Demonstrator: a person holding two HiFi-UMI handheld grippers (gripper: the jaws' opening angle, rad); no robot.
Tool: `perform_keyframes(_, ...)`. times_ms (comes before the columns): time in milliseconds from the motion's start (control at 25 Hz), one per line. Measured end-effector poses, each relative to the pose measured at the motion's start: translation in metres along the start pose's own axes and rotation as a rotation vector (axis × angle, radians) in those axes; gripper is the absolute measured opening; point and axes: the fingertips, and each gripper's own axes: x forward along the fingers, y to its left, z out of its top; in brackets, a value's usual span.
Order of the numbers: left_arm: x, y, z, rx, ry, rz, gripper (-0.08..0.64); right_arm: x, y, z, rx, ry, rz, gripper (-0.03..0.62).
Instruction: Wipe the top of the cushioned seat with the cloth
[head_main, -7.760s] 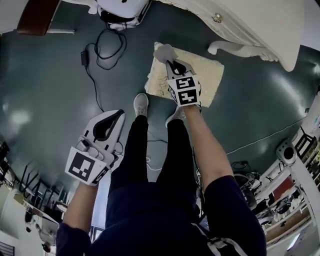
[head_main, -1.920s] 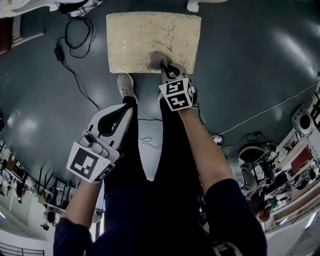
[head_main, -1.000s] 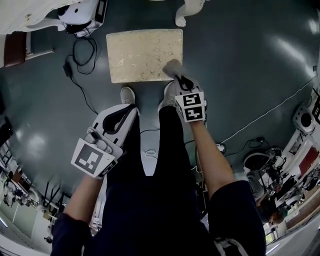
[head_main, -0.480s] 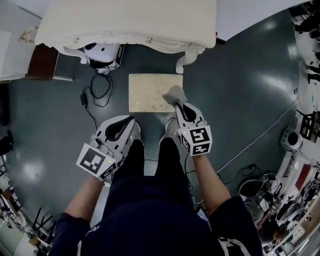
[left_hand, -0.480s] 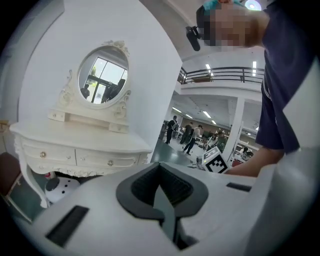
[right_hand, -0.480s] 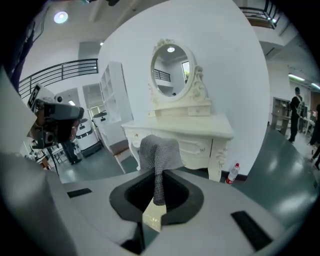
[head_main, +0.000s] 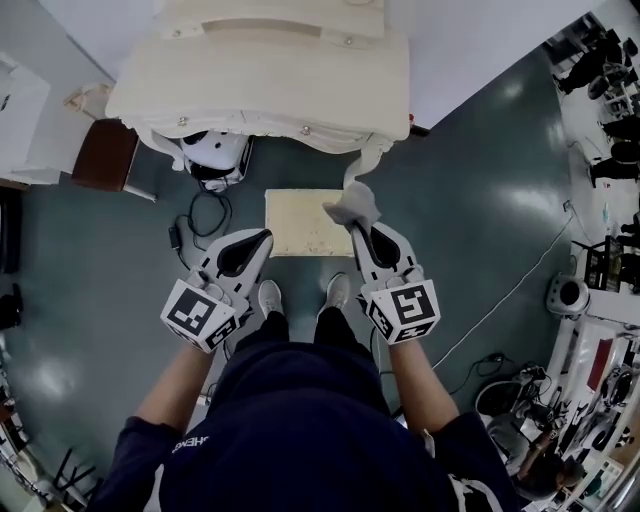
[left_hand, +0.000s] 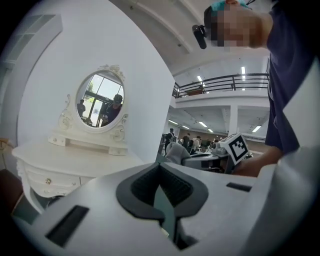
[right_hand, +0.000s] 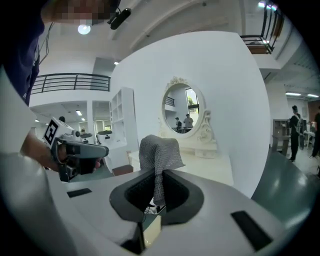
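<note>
The cream patterned cushioned seat stands on the floor below me, in front of my feet. My right gripper is held up above the seat's right edge, shut on a grey mesh cloth that bunches past its tips. In the right gripper view the cloth stands up out of the closed jaws of the right gripper. My left gripper hovers level with it on the left, shut with nothing in it. Its jaws meet in the left gripper view.
A white dressing table with an oval mirror stands just beyond the seat. Under it sits a white device with a black cable on the dark green floor. A brown stool is at the left.
The view has pulled up and away from the seat, so it looks smaller. Both grippers rose, and the right one lifted the cloth off the cushion top.
</note>
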Motion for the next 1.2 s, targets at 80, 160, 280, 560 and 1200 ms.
perform_keyframes(80, -0.005, 0.001, 0.012, 0.008, -0.020, 0.000, 0.000, -0.008, 0.010, 0.019, -0.019, -0.022, 0.008, 0.037)
perform_keyframes(160, -0.005, 0.005, 0.023, 0.020, -0.044, -0.001, 0.000, -0.012, 0.013, 0.037, -0.035, -0.049, 0.005, 0.037)
perform_keyframes(280, -0.007, 0.008, 0.038, 0.032, -0.072, 0.004, 0.000, -0.020, 0.016, 0.061, -0.041, -0.088, 0.001, 0.037)
perform_keyframes(560, -0.006, 0.005, 0.058, 0.048, -0.105, 0.000, 0.000, -0.027, 0.021, 0.093, -0.068, -0.138, 0.009, 0.037)
perform_keyframes(1200, 0.004, 0.011, 0.080, 0.064, -0.149, 0.020, 0.000, -0.021, 0.021, 0.116, -0.092, -0.170, 0.047, 0.037)
